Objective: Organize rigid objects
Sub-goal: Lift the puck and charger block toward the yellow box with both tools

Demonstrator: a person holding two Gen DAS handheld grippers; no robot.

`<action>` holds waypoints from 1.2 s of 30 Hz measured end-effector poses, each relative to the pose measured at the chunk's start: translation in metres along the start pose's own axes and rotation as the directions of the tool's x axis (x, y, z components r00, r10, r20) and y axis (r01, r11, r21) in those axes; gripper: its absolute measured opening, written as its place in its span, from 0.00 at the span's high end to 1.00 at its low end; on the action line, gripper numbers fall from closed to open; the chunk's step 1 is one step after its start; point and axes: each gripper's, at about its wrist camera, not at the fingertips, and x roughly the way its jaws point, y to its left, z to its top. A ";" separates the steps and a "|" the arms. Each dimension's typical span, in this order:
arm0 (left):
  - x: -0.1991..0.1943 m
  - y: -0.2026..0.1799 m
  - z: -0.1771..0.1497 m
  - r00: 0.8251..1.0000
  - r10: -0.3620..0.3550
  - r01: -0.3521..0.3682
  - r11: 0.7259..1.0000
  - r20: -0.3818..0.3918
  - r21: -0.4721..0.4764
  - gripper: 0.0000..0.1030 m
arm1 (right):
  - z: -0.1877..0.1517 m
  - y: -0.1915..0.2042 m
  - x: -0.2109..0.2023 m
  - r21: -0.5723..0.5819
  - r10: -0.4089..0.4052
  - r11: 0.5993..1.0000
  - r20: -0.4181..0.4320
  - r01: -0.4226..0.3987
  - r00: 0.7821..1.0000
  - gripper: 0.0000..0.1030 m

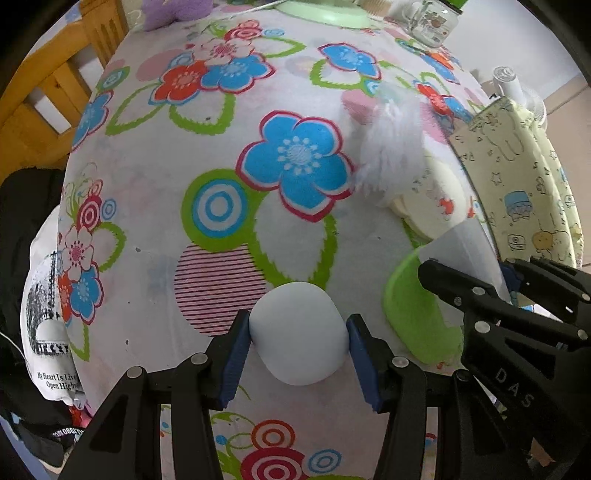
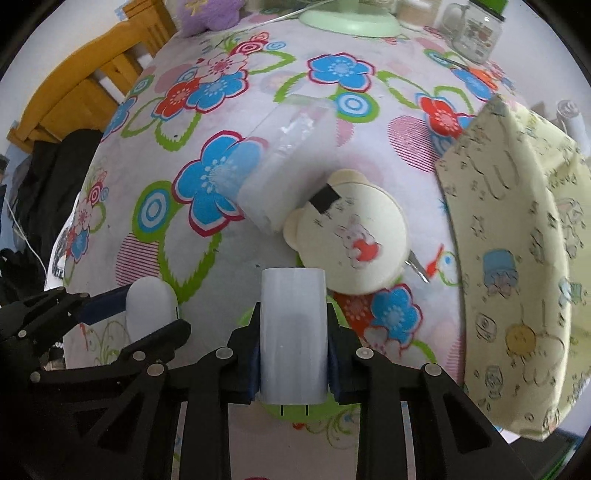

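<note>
My left gripper (image 1: 299,349) is shut on a pale blue rounded object (image 1: 299,332), held just above the flowered tablecloth (image 1: 166,166); it also shows in the right wrist view (image 2: 151,306). My right gripper (image 2: 293,356) is shut on an upright pale blue cylinder (image 2: 293,332), above a green object (image 2: 295,408). The right gripper appears in the left wrist view (image 1: 517,314) at the right, with the cylinder (image 1: 461,251) and the green object (image 1: 417,314). A clear plastic roll (image 2: 280,162) lies on the cloth beside a cream bear-shaped lid (image 2: 351,232).
A pale yellow cartoon-print fabric box (image 2: 517,258) stands at the right. A white fluffy thing (image 1: 391,147) is blurred mid-right. A glass jar (image 2: 476,33), a green dish (image 2: 347,18) and a purple plush (image 2: 207,14) sit at the far edge. A wooden chair (image 2: 92,81) stands left.
</note>
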 end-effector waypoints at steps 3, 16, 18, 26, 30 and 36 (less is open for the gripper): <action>-0.010 -0.008 0.002 1.000 0.004 -0.005 1.000 0.023 0.025 0.48 | -0.006 -0.005 -0.007 0.011 -0.002 1.000 0.011 0.002 1.000 0.71; -0.044 -0.044 -0.001 0.995 0.040 -0.052 0.988 0.086 0.144 0.48 | -0.030 -0.022 -0.048 0.086 -0.026 0.996 0.065 0.020 0.998 0.71; -0.051 -0.048 -0.002 0.994 0.046 -0.063 0.984 0.102 0.169 0.48 | -0.032 -0.022 -0.056 0.103 -0.022 0.995 0.071 0.014 0.997 0.71; -0.080 -0.060 -0.001 0.988 0.032 -0.064 0.974 0.151 0.216 0.48 | -0.036 -0.025 -0.090 0.140 -0.045 0.990 0.124 0.028 0.991 0.71; -0.091 -0.070 0.002 0.983 0.023 -0.064 0.972 0.183 0.227 0.48 | -0.036 -0.031 -0.103 0.151 -0.063 0.988 0.155 0.039 0.986 0.71; -0.097 -0.087 0.008 0.981 0.021 -0.064 0.973 0.191 0.222 0.48 | -0.034 -0.046 -0.115 0.155 -0.068 0.987 0.152 0.045 0.986 0.71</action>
